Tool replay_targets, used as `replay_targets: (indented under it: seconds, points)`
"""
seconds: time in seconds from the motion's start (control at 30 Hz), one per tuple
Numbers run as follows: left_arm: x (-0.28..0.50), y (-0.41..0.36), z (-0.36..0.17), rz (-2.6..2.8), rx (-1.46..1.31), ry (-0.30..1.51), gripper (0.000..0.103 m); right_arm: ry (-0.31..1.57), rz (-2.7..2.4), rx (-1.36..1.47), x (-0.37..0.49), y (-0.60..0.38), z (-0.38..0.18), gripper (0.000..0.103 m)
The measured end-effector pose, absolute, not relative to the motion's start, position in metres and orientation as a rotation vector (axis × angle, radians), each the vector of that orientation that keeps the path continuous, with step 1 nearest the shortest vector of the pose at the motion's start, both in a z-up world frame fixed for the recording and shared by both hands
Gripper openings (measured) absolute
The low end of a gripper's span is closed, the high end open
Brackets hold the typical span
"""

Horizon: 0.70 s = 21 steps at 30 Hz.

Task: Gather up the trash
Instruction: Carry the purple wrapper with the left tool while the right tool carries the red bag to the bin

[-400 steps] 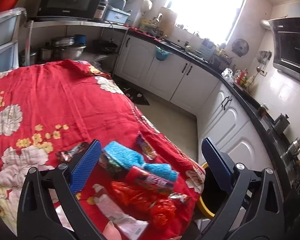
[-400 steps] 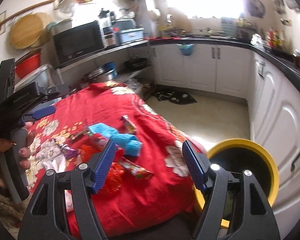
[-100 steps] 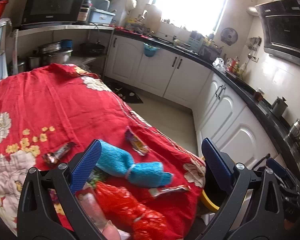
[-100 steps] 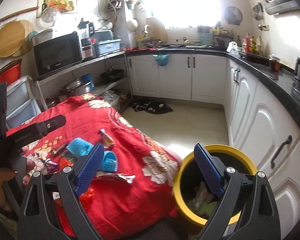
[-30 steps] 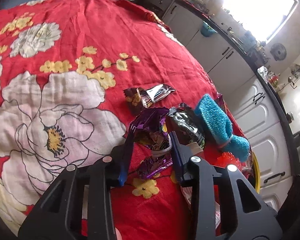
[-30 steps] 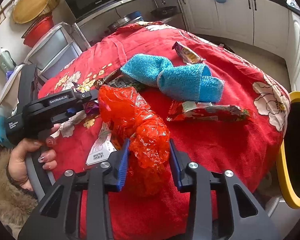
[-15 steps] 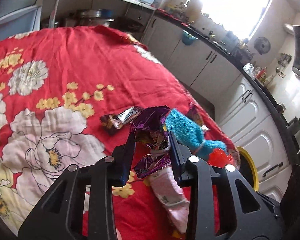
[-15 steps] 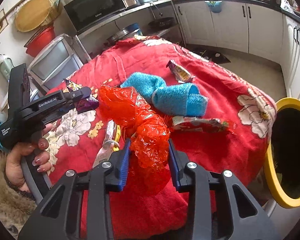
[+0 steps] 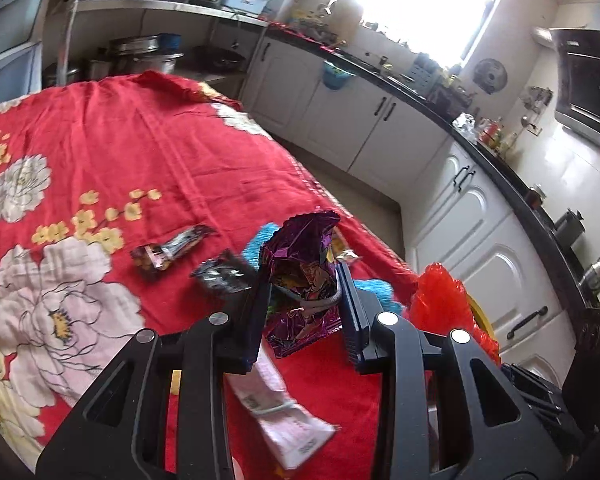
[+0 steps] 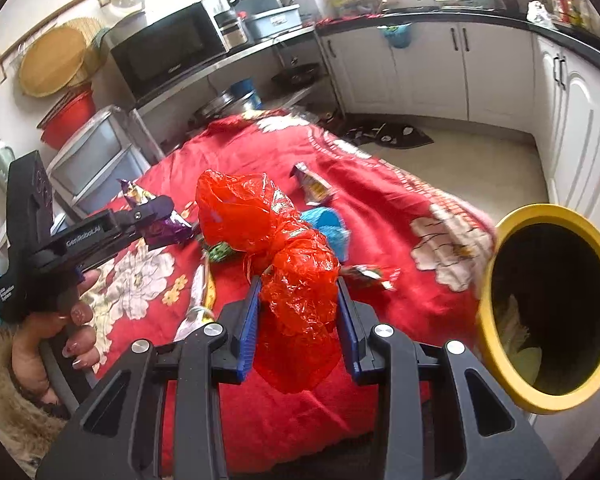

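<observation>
My left gripper (image 9: 303, 280) is shut on a purple foil wrapper (image 9: 302, 256) and holds it above the red flowered tablecloth (image 9: 100, 152). My right gripper (image 10: 298, 292) is shut on a crumpled red plastic bag (image 10: 284, 248), lifted above the table. The yellow-rimmed trash bin (image 10: 496, 240) stands at the table's right end, with some trash inside. The red bag also shows in the left wrist view (image 9: 444, 304); the left gripper with the purple wrapper (image 10: 168, 228) shows in the right wrist view.
On the cloth lie a blue towel (image 10: 328, 226), several snack wrappers (image 9: 168, 250), a dark wrapper (image 9: 220, 274), a pink-white packet (image 9: 276, 408) and a yellow wrapper (image 10: 314, 186). White cabinets (image 9: 480, 240) and a black counter run along the right.
Both grippers have lifted higher with their loads and swung right toward the bin, which now looms larger in the right wrist view.
</observation>
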<state>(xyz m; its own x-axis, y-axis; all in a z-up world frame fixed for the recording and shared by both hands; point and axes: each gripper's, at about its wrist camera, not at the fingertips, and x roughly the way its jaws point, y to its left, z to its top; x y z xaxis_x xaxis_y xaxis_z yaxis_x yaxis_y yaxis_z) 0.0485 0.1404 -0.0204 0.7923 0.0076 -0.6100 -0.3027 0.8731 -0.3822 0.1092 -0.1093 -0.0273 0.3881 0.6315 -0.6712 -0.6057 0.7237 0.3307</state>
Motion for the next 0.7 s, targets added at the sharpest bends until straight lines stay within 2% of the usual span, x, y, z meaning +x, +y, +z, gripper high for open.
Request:
replay_targets:
  seconds: [0.7]
  points:
    - [0.088,0.078,0.002,0.038,-0.409,0.619,0.026,0.769,0.598,0.127,0.13,-0.188,-0.006,0.033]
